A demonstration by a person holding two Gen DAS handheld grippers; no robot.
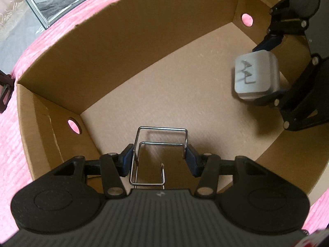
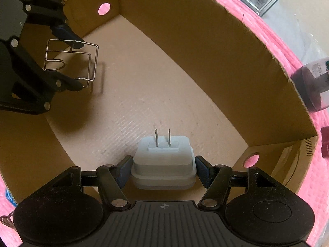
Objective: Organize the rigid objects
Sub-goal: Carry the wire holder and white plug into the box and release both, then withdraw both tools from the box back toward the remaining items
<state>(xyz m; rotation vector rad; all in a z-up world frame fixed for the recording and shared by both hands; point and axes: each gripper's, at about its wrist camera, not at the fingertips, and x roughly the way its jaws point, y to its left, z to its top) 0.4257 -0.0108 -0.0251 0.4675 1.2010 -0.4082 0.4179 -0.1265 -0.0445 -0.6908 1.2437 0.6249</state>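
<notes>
I see a pink ribbed cloth (image 1: 12,144) covering the surface, w/ an open cardboard box (image 1: 115,47) sitting on it, pink showing thru the round holes in its walls. Beyond the box, at the cloth's far edge, there's a framed b/w picture (image 1: 59,2). In the right view a dark jar (image 2: 312,86) and a dark red item (image 2: 326,142) lie on the cloth just outside the box wall.

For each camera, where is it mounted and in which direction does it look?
Left wrist: sits on the left gripper, looks down into the cardboard box; its fingers clamp a wire holder.
Right wrist: sits on the right gripper, looks down into the same box; it clamps a white plug adapter.
Shared: box, both grippers, both objects, pink cloth.
</notes>
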